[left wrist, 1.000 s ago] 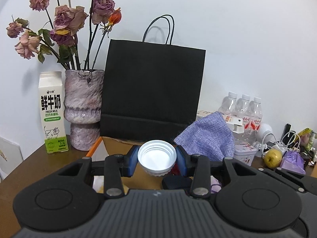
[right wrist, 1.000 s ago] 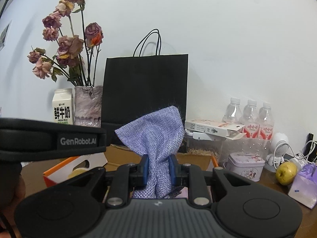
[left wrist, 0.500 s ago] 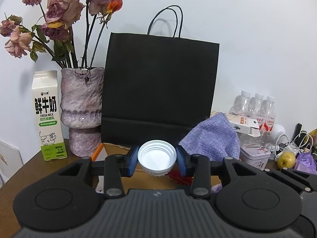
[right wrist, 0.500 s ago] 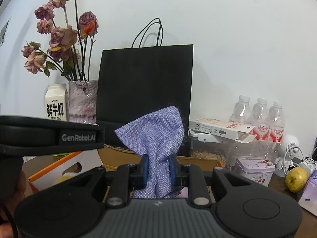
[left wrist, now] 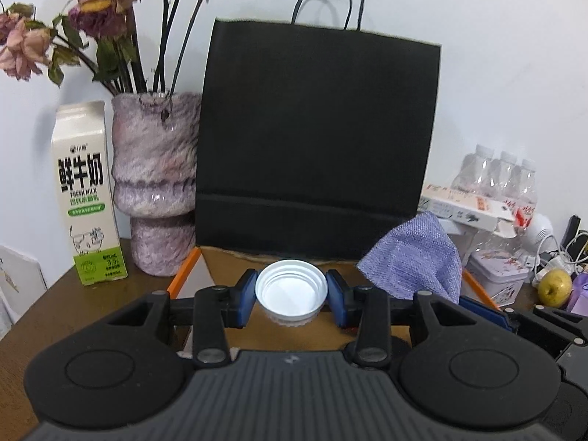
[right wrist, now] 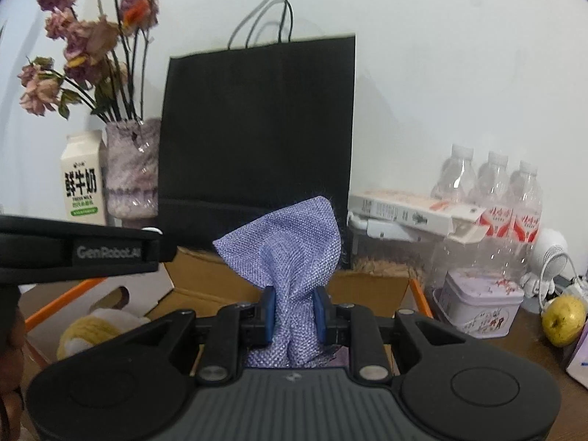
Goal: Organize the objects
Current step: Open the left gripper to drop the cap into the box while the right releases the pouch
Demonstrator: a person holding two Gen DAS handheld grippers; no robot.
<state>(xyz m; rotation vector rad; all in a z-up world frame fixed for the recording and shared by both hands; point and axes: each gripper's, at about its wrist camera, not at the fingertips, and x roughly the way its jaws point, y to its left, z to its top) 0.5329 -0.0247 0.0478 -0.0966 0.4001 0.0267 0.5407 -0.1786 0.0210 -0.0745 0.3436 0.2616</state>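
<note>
Far left of the left wrist view: milk carton (left wrist: 87, 194) upright on the wooden table (left wrist: 92, 305), touching or just beside the mottled purple vase (left wrist: 156, 180) of dried roses (left wrist: 92, 3), which run out of the upper left of the frame. Centre: black paper bag (left wrist: 316, 139) standing against the wall, with the open cardboard box (left wrist: 235, 257), orange-edged, directly in front of it. Lower centre: my left gripper (left wrist: 291, 294) is clamped on a white cap (left wrist: 291, 291), one blue pad on each side of its rim, open side facing the camera; held this way I judge it can be dropped flat into the box. Lower right of centre: purple cloth pouch (left wrist: 415, 261), pinched by my right gripper. In the right wrist view that right gripper (right wrist: 294, 310) is closed tight on the gathered neck of the pouch, body standing up above the pads, probably so the fabric cannot slip. A yellow soft item (right wrist: 92, 330) lies in the box at lower left there. Right side: flat carton (right wrist: 404, 209) on a clear container, three water bottles (right wrist: 492, 191), a patterned tin (right wrist: 481, 305), a yellow apple (right wrist: 564, 319). Both items hover over the box; neither is set down yet.
</note>
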